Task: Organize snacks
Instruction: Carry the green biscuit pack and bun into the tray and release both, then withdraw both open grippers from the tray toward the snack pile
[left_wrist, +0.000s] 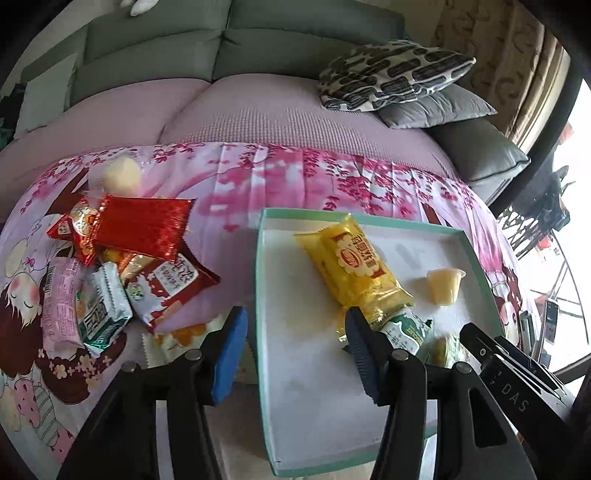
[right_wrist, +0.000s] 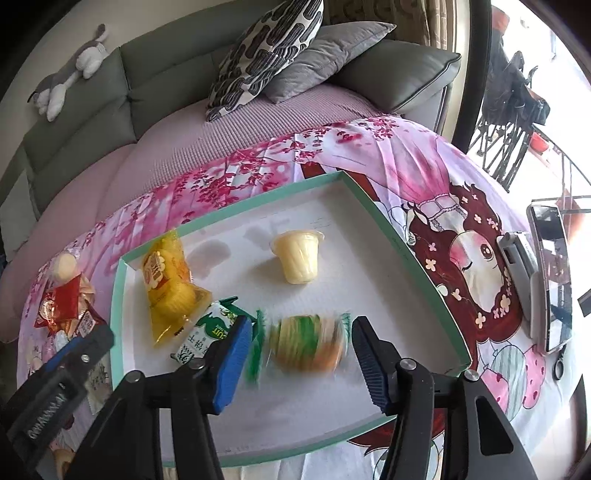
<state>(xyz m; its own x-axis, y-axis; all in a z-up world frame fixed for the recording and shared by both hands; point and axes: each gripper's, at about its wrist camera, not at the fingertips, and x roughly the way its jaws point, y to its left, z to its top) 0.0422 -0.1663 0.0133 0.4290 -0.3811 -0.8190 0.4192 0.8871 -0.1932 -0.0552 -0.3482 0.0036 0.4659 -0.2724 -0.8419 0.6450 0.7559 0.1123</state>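
A shallow white tray with a teal rim (left_wrist: 260, 280) (right_wrist: 413, 251) lies on a pink flowered cloth. In it are a yellow biscuit pack (left_wrist: 354, 269) (right_wrist: 168, 284), a jelly cup (left_wrist: 445, 286) (right_wrist: 297, 254), a green-and-white pack (left_wrist: 404, 328) (right_wrist: 207, 326) and a round green-and-orange wrapped snack (right_wrist: 306, 341). My right gripper (right_wrist: 299, 354) is open, its jaws either side of the round snack, which looks blurred. My left gripper (left_wrist: 295, 350) is open and empty over the tray's left rim. The right gripper also shows in the left wrist view (left_wrist: 517, 373).
A pile of loose snack packs (left_wrist: 122, 266) (right_wrist: 66, 310) lies left of the tray, with a pale wrapped cake (left_wrist: 120, 179) behind it. A phone (right_wrist: 552, 273) and a grey device (right_wrist: 517, 258) lie to the right. A sofa with cushions (right_wrist: 273, 55) stands behind.
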